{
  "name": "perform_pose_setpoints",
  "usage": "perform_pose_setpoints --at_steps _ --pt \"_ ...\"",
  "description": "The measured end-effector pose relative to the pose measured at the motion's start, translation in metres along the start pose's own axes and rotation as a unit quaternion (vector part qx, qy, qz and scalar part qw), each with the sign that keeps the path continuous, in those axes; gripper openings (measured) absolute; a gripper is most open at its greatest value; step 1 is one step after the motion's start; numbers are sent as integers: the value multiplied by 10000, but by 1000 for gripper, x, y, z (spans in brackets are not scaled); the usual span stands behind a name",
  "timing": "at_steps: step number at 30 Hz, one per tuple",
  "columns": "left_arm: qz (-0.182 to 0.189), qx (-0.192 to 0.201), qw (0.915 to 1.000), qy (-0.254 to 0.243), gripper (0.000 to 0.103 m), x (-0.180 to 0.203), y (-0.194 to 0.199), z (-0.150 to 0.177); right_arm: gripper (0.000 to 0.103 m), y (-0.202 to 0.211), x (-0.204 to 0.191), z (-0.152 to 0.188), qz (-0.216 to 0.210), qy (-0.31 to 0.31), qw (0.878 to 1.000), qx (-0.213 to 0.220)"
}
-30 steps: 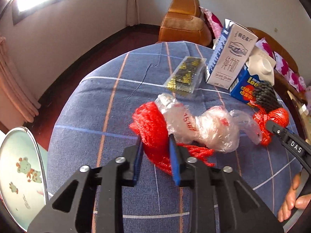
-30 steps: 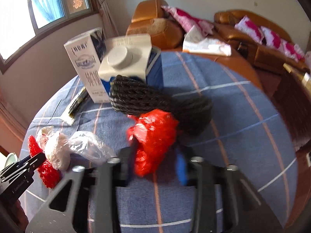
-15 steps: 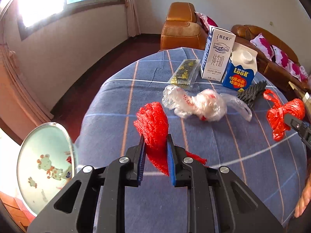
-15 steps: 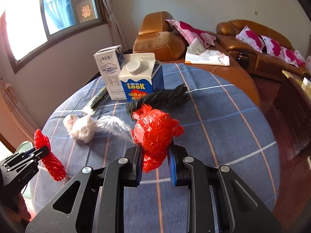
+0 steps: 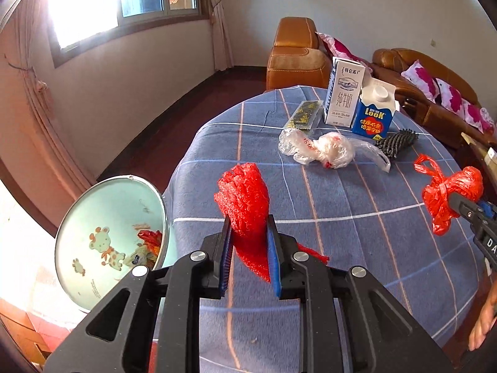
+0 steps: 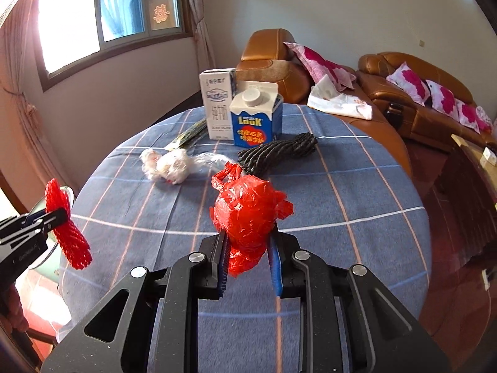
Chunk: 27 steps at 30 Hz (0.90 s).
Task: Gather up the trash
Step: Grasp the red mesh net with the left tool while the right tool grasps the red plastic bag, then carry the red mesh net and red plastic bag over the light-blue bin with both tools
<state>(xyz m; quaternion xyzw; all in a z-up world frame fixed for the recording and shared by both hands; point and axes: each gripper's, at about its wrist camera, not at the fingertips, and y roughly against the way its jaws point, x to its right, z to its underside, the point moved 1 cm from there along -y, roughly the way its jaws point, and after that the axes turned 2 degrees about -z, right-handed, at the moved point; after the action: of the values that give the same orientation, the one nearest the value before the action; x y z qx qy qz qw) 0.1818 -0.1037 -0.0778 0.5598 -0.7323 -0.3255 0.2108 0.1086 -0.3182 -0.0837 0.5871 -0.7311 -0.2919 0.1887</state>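
Left gripper (image 5: 248,242) has its blue-padded jaws pinched on a crumpled red foam mesh sleeve (image 5: 243,199), which is held clear of the blue plaid tablecloth (image 5: 341,233) over the near edge of the round table. Right gripper (image 6: 248,248) clamps a knotted red plastic bag (image 6: 248,214), also raised off the cloth; in the left wrist view this bag (image 5: 447,191) appears at the right edge, well apart from the mesh sleeve. Beside the table, at lower left, stands a pale green bin with a cartoon giraffe print (image 5: 102,236); red and mixed scraps lie inside it. Remaining on the table are a crumpled clear plastic bag (image 5: 326,150), a black foam mesh sleeve (image 5: 396,141) just beside it, a flat black-and-gold wrapper (image 5: 304,115), a tall white milk carton (image 5: 343,96) and a blue gable-top carton with a white cap (image 5: 374,112); the two cartons stand upright side by side at the far edge.
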Motion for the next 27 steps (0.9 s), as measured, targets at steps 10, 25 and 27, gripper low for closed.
perform_pose_setpoints --at_steps 10,25,27 --pt "-115 35 9999 62 20 -18 19 18 23 24 -38 22 -131 541 9984 129" --pt "-239 50 9990 370 20 -58 35 34 23 28 -100 31 -599 1110 9919 127" --pt "-263 58 9988 415 20 -64 36 35 23 29 -107 31 -656 1168 9909 125"
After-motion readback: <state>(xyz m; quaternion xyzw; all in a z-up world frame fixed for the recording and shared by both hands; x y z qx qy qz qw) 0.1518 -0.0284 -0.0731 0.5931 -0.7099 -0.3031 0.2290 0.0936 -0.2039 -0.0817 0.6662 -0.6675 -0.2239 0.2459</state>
